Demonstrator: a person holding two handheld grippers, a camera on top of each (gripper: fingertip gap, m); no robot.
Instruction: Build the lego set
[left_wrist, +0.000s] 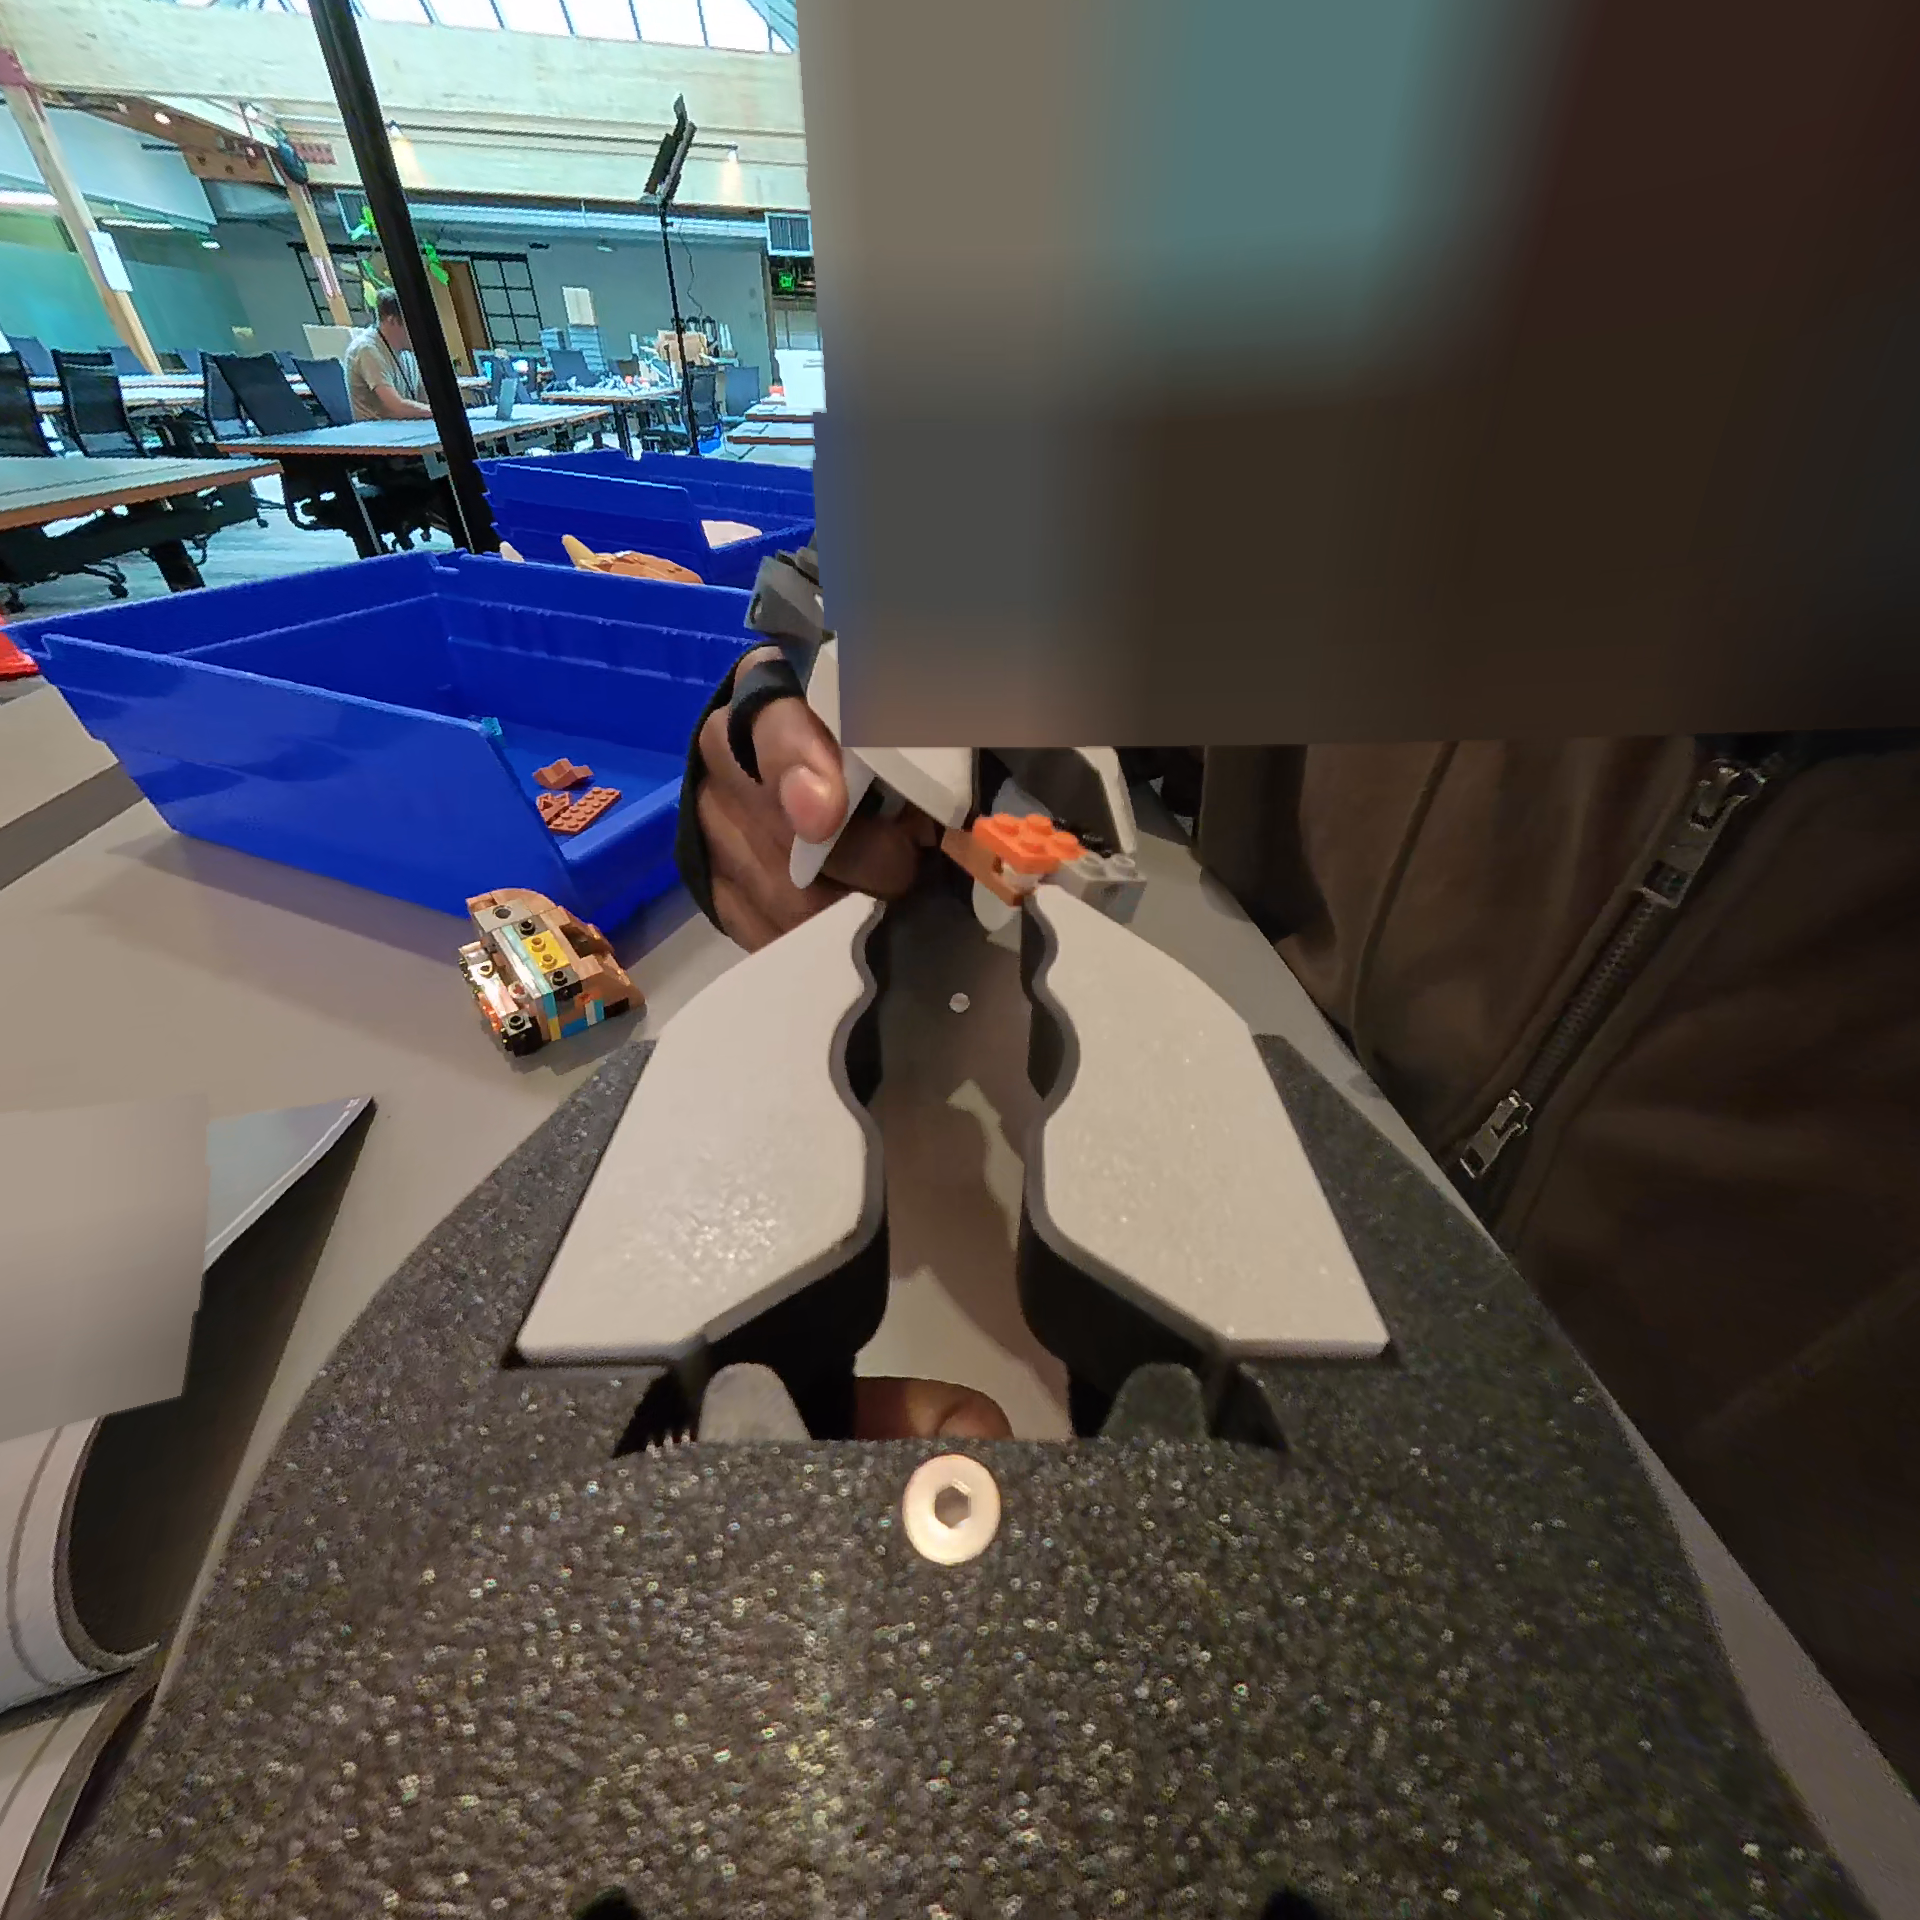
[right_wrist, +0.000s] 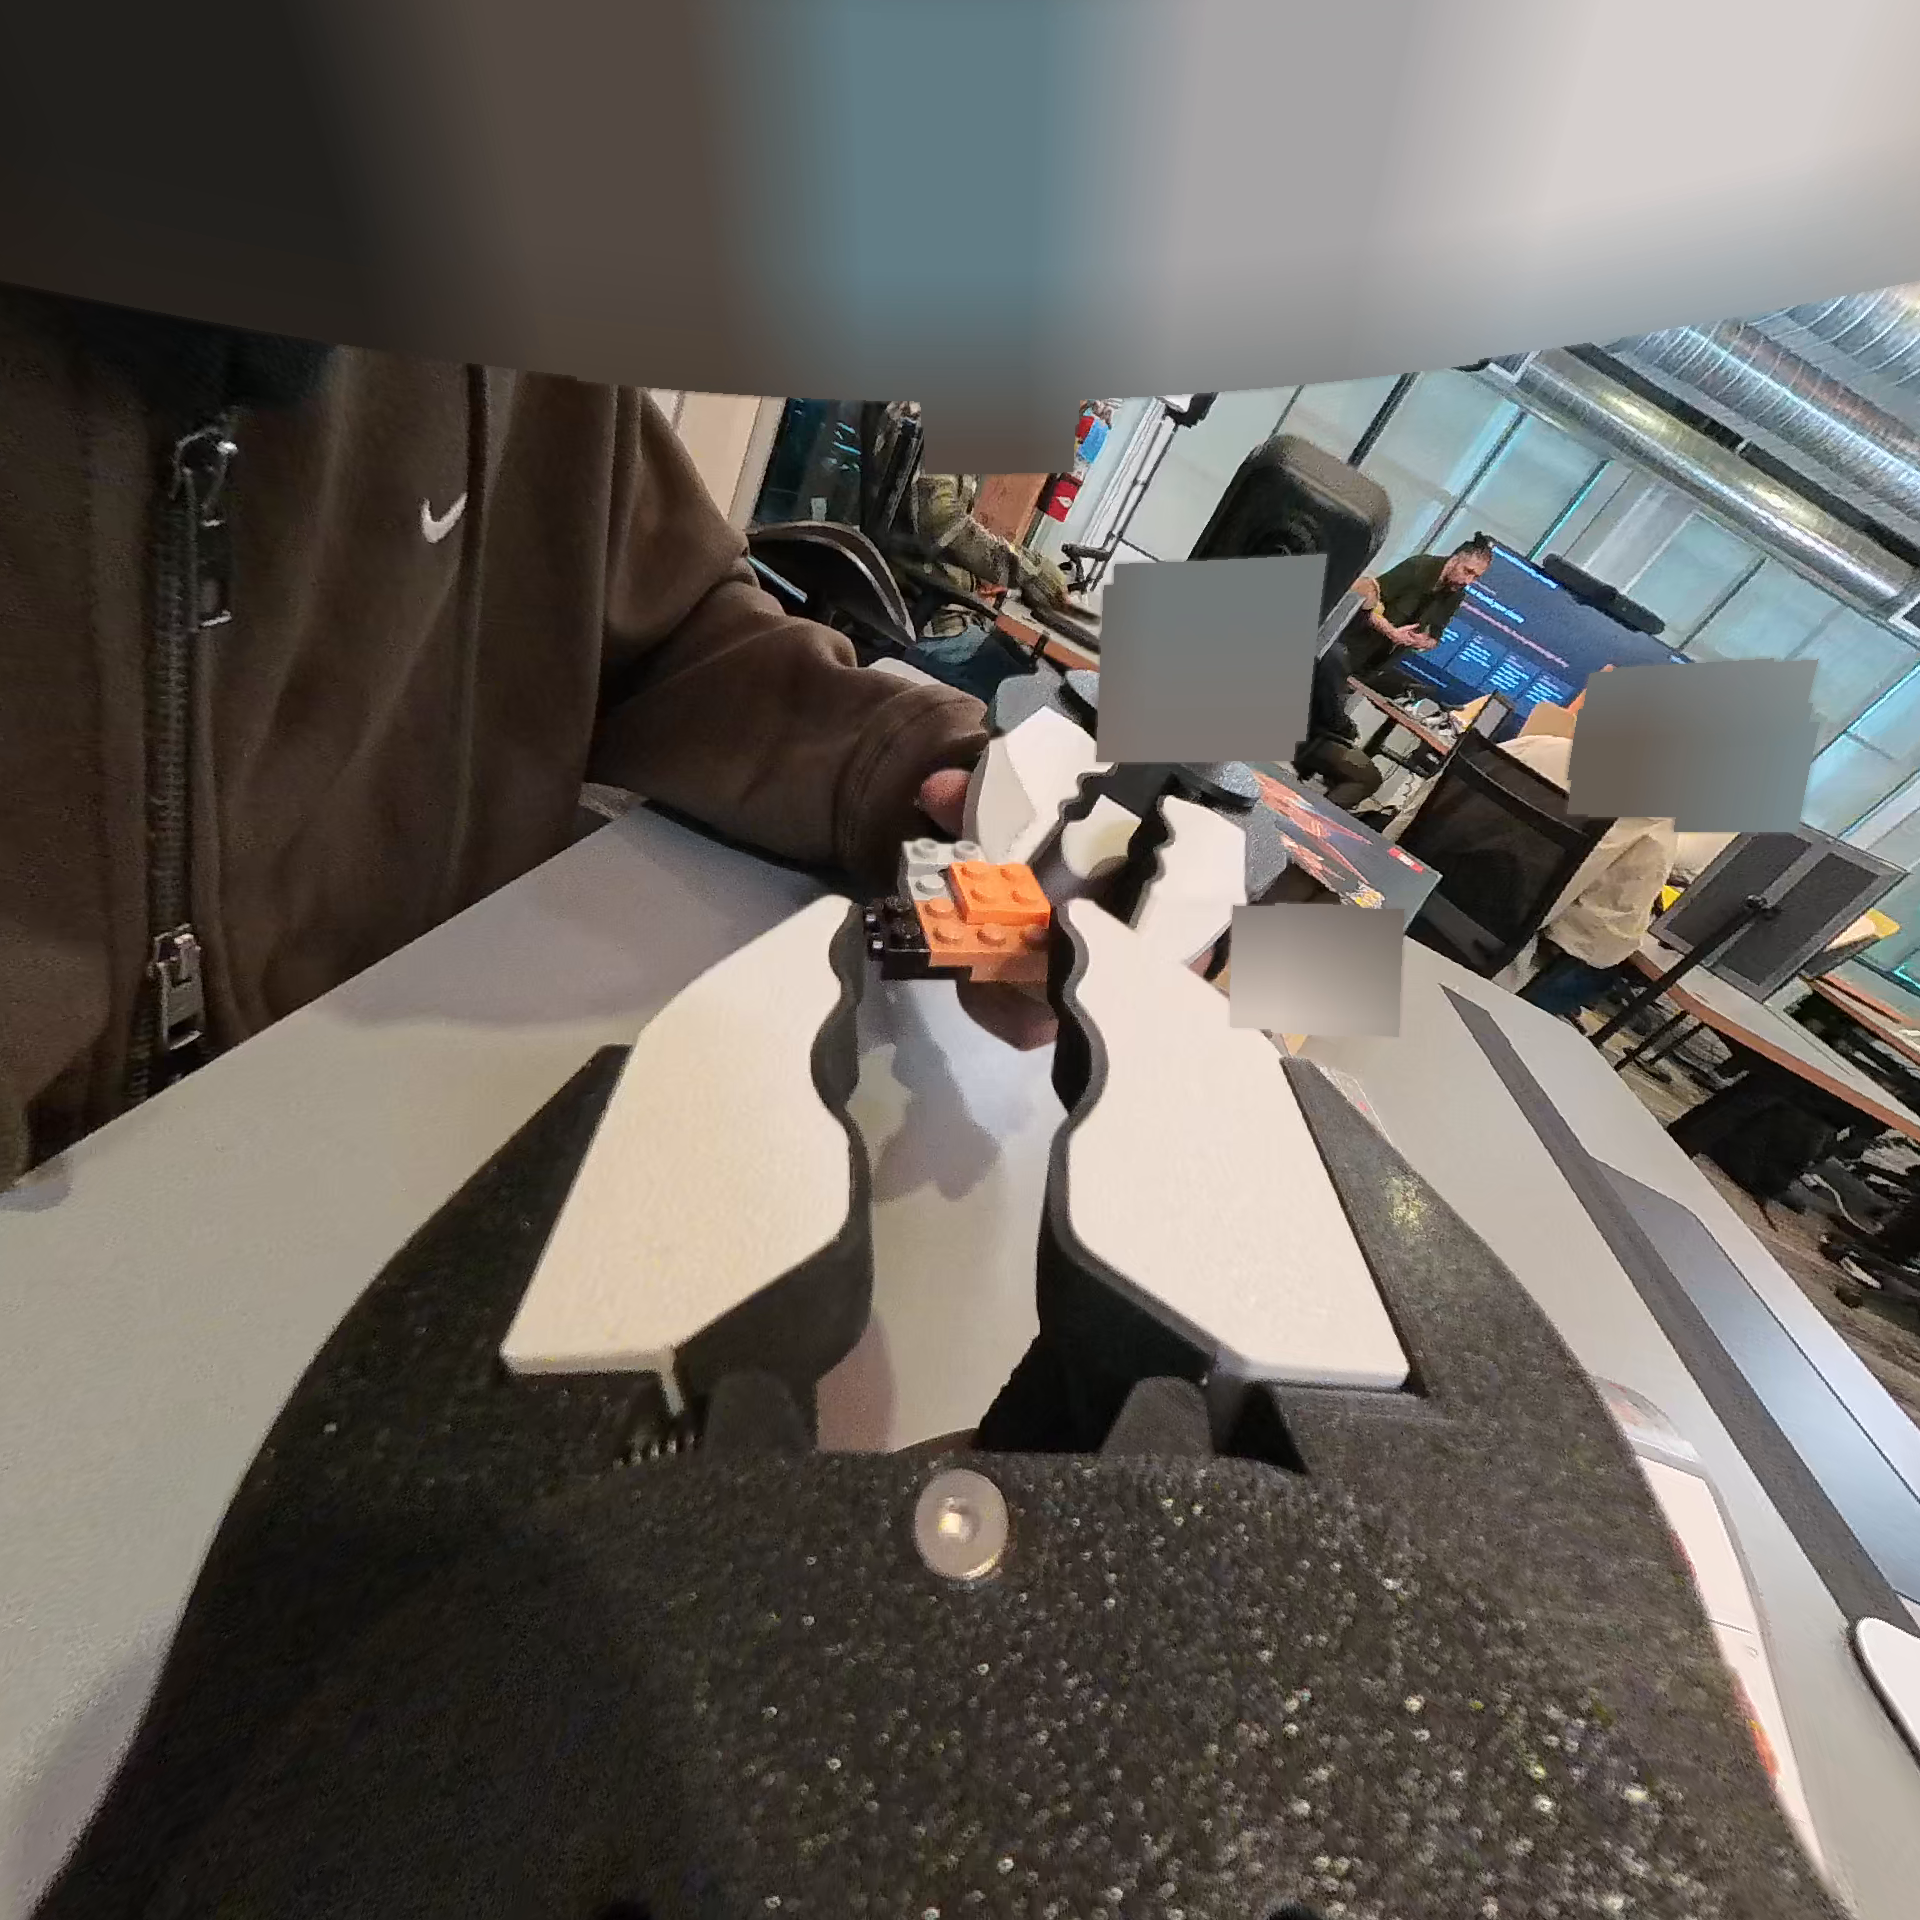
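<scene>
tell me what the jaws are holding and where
The right gripper clamps the small orange, grey and black lego assembly by its sides; the left gripper appears empty, just beside it.

booklet (left_wrist: 62, 1538) cut off at left edge; far bin's (left_wrist: 665, 499) contents unclear

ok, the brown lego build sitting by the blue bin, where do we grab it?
Probably from above, jaws across the narrow width of the brown lego build, on its flat side walls. It lies studs-up on the table, and the blue bin crowds its far end.
</scene>
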